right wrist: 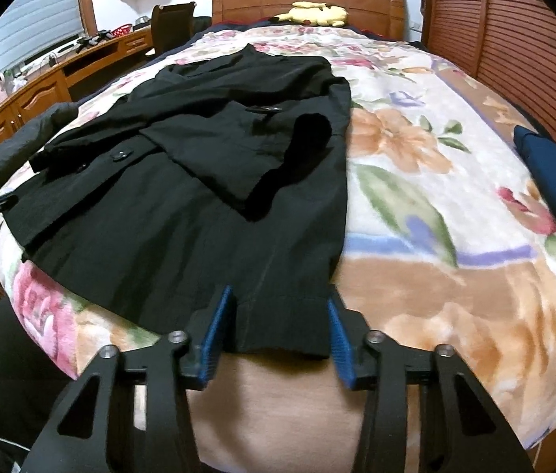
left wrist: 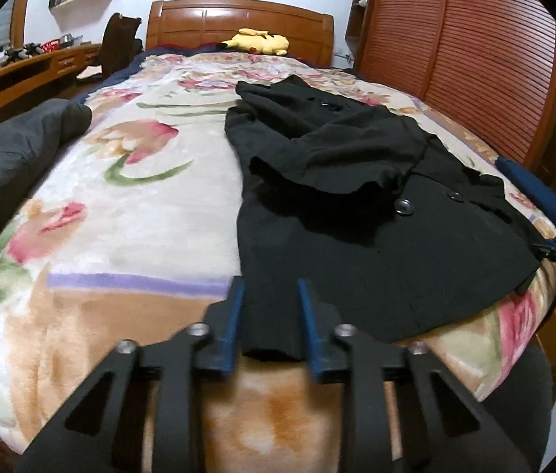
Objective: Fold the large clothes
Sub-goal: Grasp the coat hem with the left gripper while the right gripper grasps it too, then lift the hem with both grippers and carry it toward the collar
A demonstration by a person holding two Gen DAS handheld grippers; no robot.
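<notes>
I am holding the left hand-held gripper (left wrist: 270, 317) narrowly open around the black coat's (left wrist: 357, 205) hem corner at lower centre. The right hand-held gripper (right wrist: 280, 327) is standing wider, straddling the other hem corner on the bed (right wrist: 435, 236); I cannot tell whether either is pinching the cloth.

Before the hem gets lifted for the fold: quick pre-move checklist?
1. Left gripper over a hem corner of the black coat: ok.
2. Right gripper over the other corner: ok.
3. Pads pressing cloth, both sides: cannot tell.
4. Sleeves folded in over the body: ok.
5. Coat flat on the floral blanket: not ok, upper part rumpled.
6. Plush toy clear of the coat: ok.
</notes>
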